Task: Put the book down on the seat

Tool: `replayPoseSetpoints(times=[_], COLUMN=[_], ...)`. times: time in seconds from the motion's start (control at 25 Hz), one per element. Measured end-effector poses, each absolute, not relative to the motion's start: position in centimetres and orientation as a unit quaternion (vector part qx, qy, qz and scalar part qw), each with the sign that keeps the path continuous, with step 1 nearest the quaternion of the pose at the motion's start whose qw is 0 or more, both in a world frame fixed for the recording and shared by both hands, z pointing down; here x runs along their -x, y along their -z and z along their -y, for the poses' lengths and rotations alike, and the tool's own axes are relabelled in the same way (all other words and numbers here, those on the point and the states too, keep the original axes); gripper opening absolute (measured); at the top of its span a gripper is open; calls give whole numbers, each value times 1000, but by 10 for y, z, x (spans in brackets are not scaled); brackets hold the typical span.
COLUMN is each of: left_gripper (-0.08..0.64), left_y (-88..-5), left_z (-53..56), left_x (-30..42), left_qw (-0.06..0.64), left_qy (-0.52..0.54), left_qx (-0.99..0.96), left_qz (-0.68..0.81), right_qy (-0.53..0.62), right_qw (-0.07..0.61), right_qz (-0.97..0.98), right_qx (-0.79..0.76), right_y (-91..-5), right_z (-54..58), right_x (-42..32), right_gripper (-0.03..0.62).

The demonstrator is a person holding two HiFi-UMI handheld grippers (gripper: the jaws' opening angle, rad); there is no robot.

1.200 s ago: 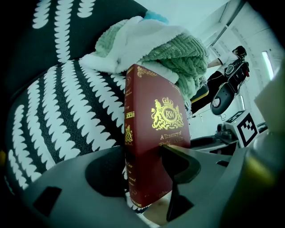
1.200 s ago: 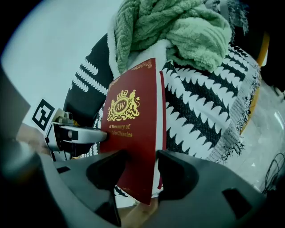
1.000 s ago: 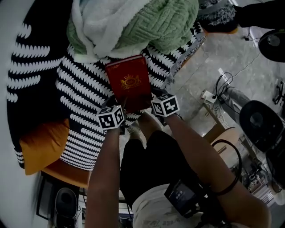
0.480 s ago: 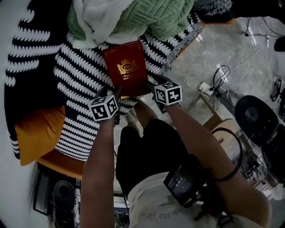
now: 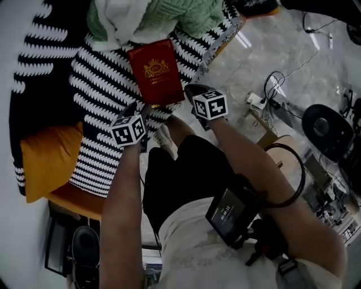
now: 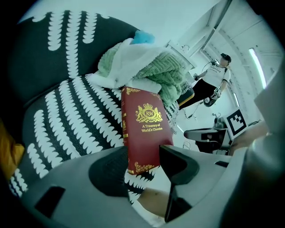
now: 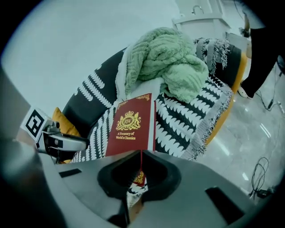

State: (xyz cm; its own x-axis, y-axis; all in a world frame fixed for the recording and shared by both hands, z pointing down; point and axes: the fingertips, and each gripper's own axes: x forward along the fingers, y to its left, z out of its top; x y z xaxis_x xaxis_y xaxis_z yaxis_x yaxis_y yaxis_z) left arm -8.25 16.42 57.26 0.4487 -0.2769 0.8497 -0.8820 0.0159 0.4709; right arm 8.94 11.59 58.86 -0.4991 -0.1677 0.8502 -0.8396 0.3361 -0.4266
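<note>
The red book (image 5: 155, 70) with a gold crest lies flat on the seat's black-and-white throw (image 5: 96, 96), cover up, below the green blanket. My left gripper (image 5: 144, 110) is at its near left corner. In the left gripper view the book (image 6: 144, 129) shows between the left gripper's (image 6: 142, 164) parted jaws, which are closing without pressing it. My right gripper (image 5: 192, 93) is at the near right corner. In the right gripper view the right gripper (image 7: 141, 156) has its jaws together and holds nothing; the book (image 7: 131, 124) lies just beyond them on the throw (image 7: 178, 116).
A heaped green and white blanket (image 5: 186, 14) fills the back of the seat. An orange cushion (image 5: 45, 158) sits at the left. To the right is the pale floor with cables (image 5: 276, 84) and a round stool (image 5: 287, 163). A person (image 6: 213, 80) stands far off.
The book stays flat on the throw. Both grippers have drawn back a little from its near edge, the left one more.
</note>
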Motion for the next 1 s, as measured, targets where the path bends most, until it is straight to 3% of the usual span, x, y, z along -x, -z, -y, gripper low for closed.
replayPoseSetpoints(times=[0.36, 1.0], left_gripper=[57, 17], left_y=[-510, -380], left_z=[-175, -234], left_x=[102, 77], left_qw=[512, 435], left_qy=[-266, -227], left_qx=[-671, -745], left_qz=[465, 453], right_qy=[-437, -389], right_qw=[326, 261], right_qz=[769, 822], right_qx=[-333, -324], right_y=[-526, -387], right_z=[-123, -171], right_x=[-74, -82], right_gripper=[15, 15])
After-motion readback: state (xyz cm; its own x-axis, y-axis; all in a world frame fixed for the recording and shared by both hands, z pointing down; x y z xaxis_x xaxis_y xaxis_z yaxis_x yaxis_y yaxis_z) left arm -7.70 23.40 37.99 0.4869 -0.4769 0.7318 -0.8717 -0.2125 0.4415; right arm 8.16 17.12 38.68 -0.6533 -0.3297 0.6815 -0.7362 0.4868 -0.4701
